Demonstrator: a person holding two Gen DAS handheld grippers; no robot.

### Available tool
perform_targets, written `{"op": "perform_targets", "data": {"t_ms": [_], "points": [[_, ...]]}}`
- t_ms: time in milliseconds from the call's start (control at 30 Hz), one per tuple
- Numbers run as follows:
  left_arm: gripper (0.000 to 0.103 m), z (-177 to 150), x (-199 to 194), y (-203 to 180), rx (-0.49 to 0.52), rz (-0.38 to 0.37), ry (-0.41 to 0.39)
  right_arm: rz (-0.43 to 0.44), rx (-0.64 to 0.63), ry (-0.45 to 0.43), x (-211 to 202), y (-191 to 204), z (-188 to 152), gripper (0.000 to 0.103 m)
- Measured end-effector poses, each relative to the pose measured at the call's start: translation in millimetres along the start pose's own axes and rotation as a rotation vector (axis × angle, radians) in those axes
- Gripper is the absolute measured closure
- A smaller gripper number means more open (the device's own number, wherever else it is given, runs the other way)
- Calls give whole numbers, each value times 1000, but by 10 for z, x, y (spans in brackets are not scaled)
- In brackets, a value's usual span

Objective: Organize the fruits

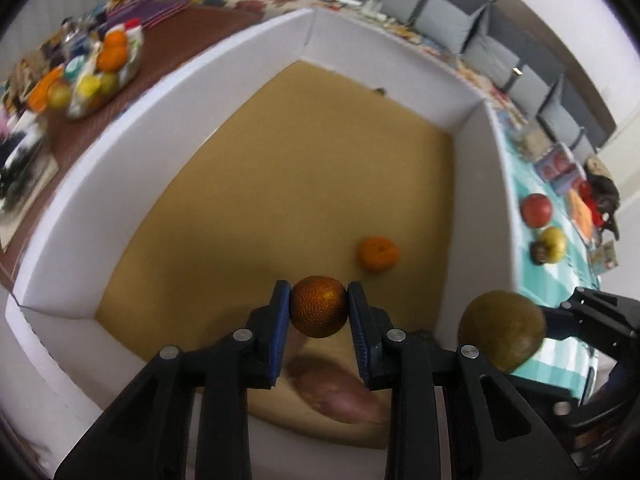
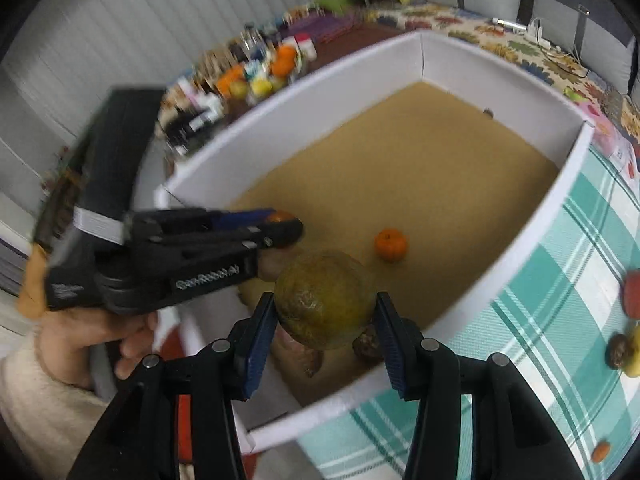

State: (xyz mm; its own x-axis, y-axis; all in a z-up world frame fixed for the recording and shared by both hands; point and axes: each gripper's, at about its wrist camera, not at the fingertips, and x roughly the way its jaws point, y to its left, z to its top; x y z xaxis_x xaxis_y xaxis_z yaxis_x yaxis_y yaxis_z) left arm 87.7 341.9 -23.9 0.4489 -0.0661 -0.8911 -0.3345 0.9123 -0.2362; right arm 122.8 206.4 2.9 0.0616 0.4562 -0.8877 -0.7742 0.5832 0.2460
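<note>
Pinching a small dark-orange fruit between its blue pads, the left gripper is holding it above the tan floor of the white-walled box, near the box's near edge. The right gripper is clamping a larger greenish-brown fruit between its pads, and is hanging over the box's near right wall; in the left wrist view this fruit is showing just right of the left gripper's right finger. A small tangerine is lying on the box floor beyond both grippers, apart from the walls, closer to the right wall. Directly below the grippers, a blurred brownish object is lying on the floor at the near edge; its identity cannot be determined. Outside the right wall, on the teal checked tablecloth, a red fruit, a yellow-green fruit and a small brown fruit touching it are sitting near the wall. A clear bag of mixed fruit is resting on the brown surface beyond the left wall. Grey cushions are lining the far side.
</note>
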Motion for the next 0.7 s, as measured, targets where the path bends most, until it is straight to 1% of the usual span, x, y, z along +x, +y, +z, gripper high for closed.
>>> {"op": "perform_targets", "data": {"t_ms": [33,67,100,133,167,200,267,300,333,400,433,467,500,533,567,600,633,667,700], "points": [[70,-10,0,42,-10,9,-2,-13,5,5,76,5,15,51],[62,-10,-15,73,-17,15,-9,-15,14,-7,106,-2,32,49],[56,-7,-46,95,-28,20,-22,-13,21,-19,100,-37,36,42],[44,-9,-82,108,-35,23,-36,-15,35,-53,44,-54,55,35],[35,-4,-142,115,-41,26,-58,-16,42,-75,-34,-115,54,32],[33,21,-194,117,-41,29,-85,-19,48,-112,-150,-113,42,27],[30,35,-366,42,-25,34,-146,-41,42,-203,-469,-162,13,24],[29,26,-459,-12,-14,30,-172,-54,37,-232,-573,-199,6,20],[27,25,-544,-111,5,20,-200,-81,29,-280,-753,-240,-51,13],[25,-9,-675,-325,47,3,-245,-145,28,-368,-1091,-368,-245,7],[23,-61,-737,-480,76,-9,-267,-171,35,-395,-1193,-435,-336,4],[22,-107,-770,-614,100,-24,-279,-201,46,-419,-1295,-517,-448,3],[22,-157,-795,-744,124,-44,-287,-236,63,-439,-1397,-625,-592,3],[22,-234,-799,-933,154,-72,-287,-278,94,-455,-1478,-797,-812,3],[22,-302,-794,-1097,179,-97,-283,-299,116,-457,-1524,-893,-925,2],[22,-423,-758,-1321,215,-129,-269,-326,149,-454,-1543,-1044,-1118,2],[22,-516,-728,-1472,240,-148,-256,-364,193,-442,-1539,-1239,-1400,2],[22,-649,-653,-1677,278,-174,-237,-389,217,-433,-1517,-1344,-1544,2],[21,-775,-555,-1857,316,-191,-216,-427,249,-418,-1477,-1477,-1776,2]]}}
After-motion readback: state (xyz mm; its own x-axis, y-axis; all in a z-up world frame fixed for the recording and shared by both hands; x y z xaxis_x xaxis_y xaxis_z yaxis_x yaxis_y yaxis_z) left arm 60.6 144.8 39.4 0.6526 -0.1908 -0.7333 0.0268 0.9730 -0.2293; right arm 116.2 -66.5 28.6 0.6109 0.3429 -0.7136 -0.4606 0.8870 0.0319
